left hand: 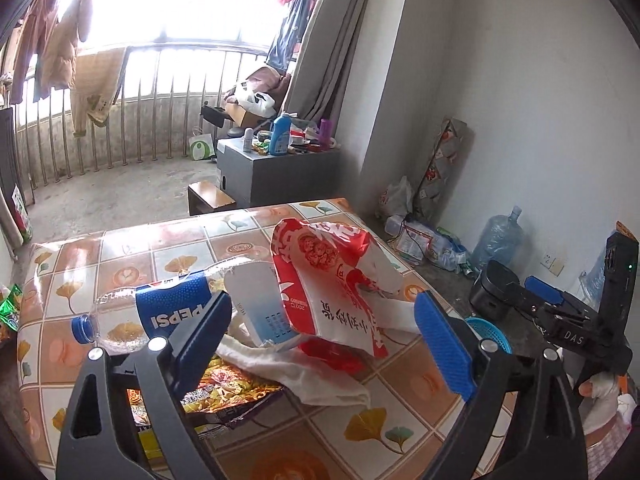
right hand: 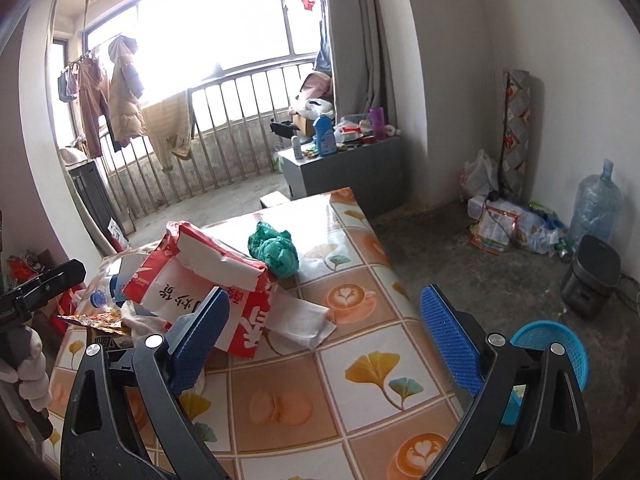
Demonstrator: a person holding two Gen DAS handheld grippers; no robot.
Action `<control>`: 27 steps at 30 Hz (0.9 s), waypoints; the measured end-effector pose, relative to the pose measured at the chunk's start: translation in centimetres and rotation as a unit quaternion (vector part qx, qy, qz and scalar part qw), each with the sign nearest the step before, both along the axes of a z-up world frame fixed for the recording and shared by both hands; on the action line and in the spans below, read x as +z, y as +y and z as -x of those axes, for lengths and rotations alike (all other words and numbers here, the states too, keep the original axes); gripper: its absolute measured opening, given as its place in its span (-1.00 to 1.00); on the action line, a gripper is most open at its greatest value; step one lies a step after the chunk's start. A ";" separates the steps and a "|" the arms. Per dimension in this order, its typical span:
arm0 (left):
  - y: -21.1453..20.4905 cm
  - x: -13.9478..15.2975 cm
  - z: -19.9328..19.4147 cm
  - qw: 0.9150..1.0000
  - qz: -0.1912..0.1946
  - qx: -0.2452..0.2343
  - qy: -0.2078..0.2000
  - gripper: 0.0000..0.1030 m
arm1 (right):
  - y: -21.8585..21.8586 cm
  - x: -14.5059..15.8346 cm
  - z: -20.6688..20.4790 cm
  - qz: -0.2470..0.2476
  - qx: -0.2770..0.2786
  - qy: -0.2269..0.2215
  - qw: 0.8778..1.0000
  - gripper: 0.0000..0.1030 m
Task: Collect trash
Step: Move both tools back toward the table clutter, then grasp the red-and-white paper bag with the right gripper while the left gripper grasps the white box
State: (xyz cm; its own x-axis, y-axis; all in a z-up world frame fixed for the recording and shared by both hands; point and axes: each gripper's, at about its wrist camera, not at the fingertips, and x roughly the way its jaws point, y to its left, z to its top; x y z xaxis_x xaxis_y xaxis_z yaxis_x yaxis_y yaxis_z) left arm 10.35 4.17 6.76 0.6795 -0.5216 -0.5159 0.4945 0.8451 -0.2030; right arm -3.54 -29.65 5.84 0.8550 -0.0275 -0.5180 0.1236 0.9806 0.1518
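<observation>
Both grippers stood with jaws wide and nothing between the pads.

Risks first. The trash lay heaped and overlapping on the table (right hand: 360,360), so a closing on one piece would likely drag its neighbours. The red-and-white wrapper (left hand: 332,280) was puffed up and slack; pads closing on one loose edge might tear it or let it slide out. The Pepsi bottle (left hand: 152,312) lay on its side, round and smooth, part buried under the wrapper: a nudge from the near finger could roll it toward the table's edge. The white tissue (left hand: 304,376) was limp and trailed beneath the wrapper, so lifting either would probably pull the other. The blue basket (right hand: 560,344) sat on the floor, below and beyond the table edge, so anything carried loosely could drop short of it. I judged collection not yet begun.

Positions. Left gripper (left hand: 320,340): wrapper straight ahead of the open jaws, its lower edge roughly level with the pads; bottle just beyond and outside the left finger; tissue below the gap, nearer the camera; a crumpled foil packet (left hand: 216,396) under the left finger. The right gripper appeared off to its right, held by a gloved hand.

Right gripper (right hand: 324,344): wrapper ahead and to the left, behind the left finger; a green crumpled bag (right hand: 274,250) farther ahead, apart from the jaws; the basket just past the right finger, lower down.
</observation>
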 end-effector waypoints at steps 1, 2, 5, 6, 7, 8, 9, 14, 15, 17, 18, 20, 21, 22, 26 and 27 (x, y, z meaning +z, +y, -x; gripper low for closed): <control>0.2 -0.2 -0.1 1.000 0.001 0.001 0.002 0.67 | 0.1 -0.1 -0.2 -0.001 0.006 0.004 1.000 0.69; 0.2 -0.4 -0.2 1.000 0.001 0.001 0.005 0.63 | 0.4 -0.2 -0.4 -0.003 0.011 0.007 1.000 0.67; 0.6 -0.6 -0.5 1.000 0.006 0.001 0.016 0.47 | 0.7 -0.6 -0.9 -0.003 0.025 0.016 1.000 0.59; 0.7 -0.8 -0.7 1.000 0.009 0.001 0.021 0.39 | 0.9 -0.7 -1.2 -0.002 0.029 0.020 0.999 0.55; 0.8 -0.9 -1.0 1.000 0.013 0.001 0.026 0.35 | 1.2 -0.8 -1.5 -0.002 0.033 0.024 0.999 0.50; 0.9 -0.9 -1.1 0.999 0.018 0.000 0.031 0.31 | 1.3 -0.9 -1.8 -0.003 0.037 0.028 0.999 0.47; 1.0 -1.1 -1.4 0.999 0.023 -0.002 0.037 0.26 | 1.5 -1.0 -2.1 -0.005 0.040 0.030 0.999 0.45; 1.0 -2.1 -2.8 0.997 0.030 -0.005 0.076 0.08 | 2.9 -0.5 -3.2 0.009 0.073 0.026 0.997 0.43; 1.0 -2.2 -3.1 0.996 0.032 -0.005 0.080 0.02 | 3.3 -0.4 -3.4 0.016 0.081 0.024 0.996 0.42; 1.1 -2.2 -3.4 0.996 0.036 -0.003 0.086 -0.06 | 4.3 0.0 -4.0 0.034 0.103 0.018 0.994 0.42; 1.2 -2.2 -3.6 0.995 0.040 -0.004 0.087 -0.11 | 4.9 0.1 -4.3 0.043 0.115 0.014 0.992 0.42; 1.4 -2.3 -3.9 0.995 0.048 -0.005 0.091 -0.18 | 5.9 0.1 -5.1 0.063 0.135 0.011 0.989 0.42; 1.5 -2.3 -4.0 0.994 0.049 -0.004 0.094 -0.22 | 6.4 0.1 -5.6 0.074 0.144 0.010 0.987 0.42; 1.5 -2.3 -4.0 0.994 0.050 -0.003 0.096 -0.25 | 6.9 0.1 -6.0 0.085 0.152 0.009 0.985 0.42; 1.9 -2.7 -4.6 0.992 0.055 -0.003 0.109 -0.42 | 8.3 0.0 -7.8 0.128 0.177 0.009 0.976 0.42; 2.0 -2.8 -4.6 0.992 0.054 -0.004 0.111 -0.46 | 8.6 -0.1 -8.1 0.139 0.180 0.010 0.974 0.41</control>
State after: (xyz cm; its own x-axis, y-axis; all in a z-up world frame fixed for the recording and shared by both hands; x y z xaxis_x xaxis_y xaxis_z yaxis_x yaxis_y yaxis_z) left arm 14.92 6.16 3.95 0.5518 -0.5870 -0.5924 0.4342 0.8087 -0.3969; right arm 4.59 -21.05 5.69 0.8249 0.1310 -0.5500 -0.2364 0.9636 -0.1250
